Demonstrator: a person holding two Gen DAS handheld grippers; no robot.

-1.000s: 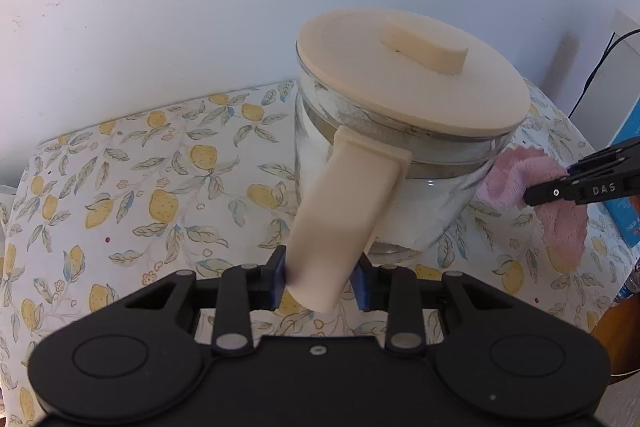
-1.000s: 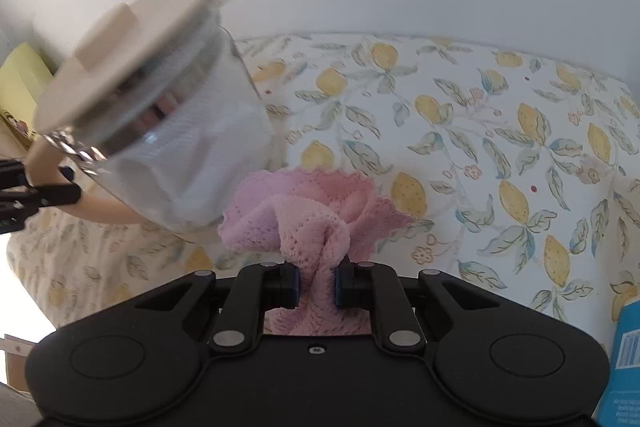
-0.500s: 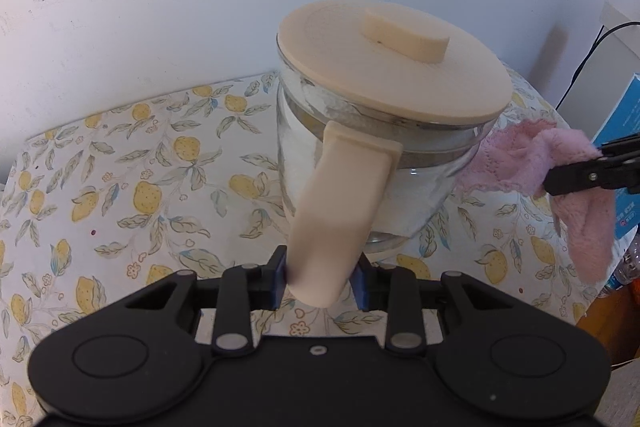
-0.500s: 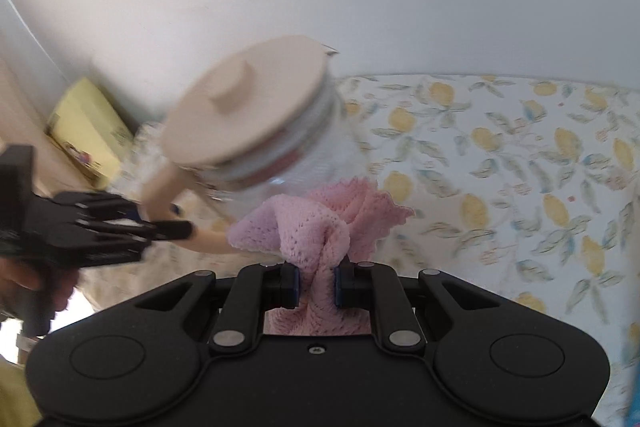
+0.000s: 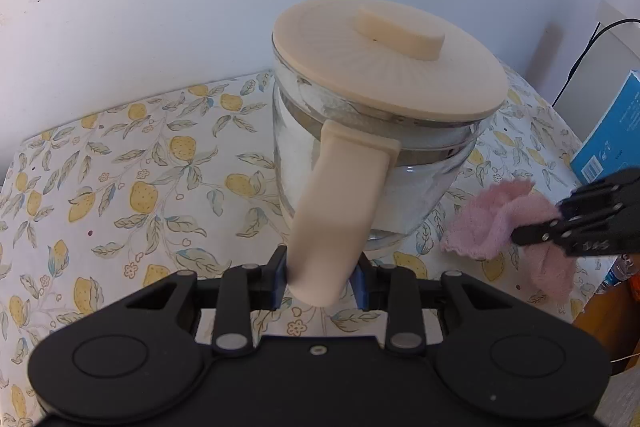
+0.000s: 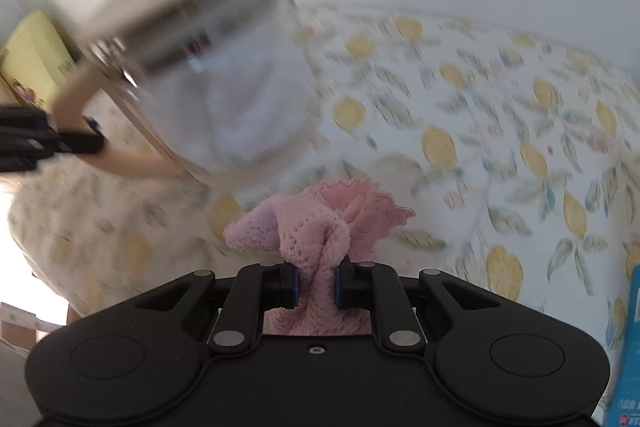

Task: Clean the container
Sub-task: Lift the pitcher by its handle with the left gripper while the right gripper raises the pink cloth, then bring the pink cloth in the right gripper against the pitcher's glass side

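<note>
A glass jug [image 5: 420, 183] with a cream lid [image 5: 384, 55] and cream handle [image 5: 340, 211] is held above the lemon-print tablecloth [image 5: 132, 171]. My left gripper [image 5: 320, 279] is shut on the handle's lower end. My right gripper [image 6: 316, 285] is shut on a pink cloth [image 6: 320, 227]; in the left wrist view the cloth [image 5: 492, 223] and the right gripper [image 5: 516, 237] sit just right of the jug's base, a small gap apart. In the right wrist view the jug [image 6: 224, 75] is blurred, tilted, up and left of the cloth.
A white wall stands behind the table. A blue box [image 5: 612, 135] is at the table's right edge, with a black cable [image 5: 580, 63] on the wall behind. A yellow box [image 6: 32, 63] lies at the far left in the right wrist view.
The right gripper with the pink cloth dropped from beside the jug's upper wall to near its base. The jug shifted slightly in the left wrist view.
</note>
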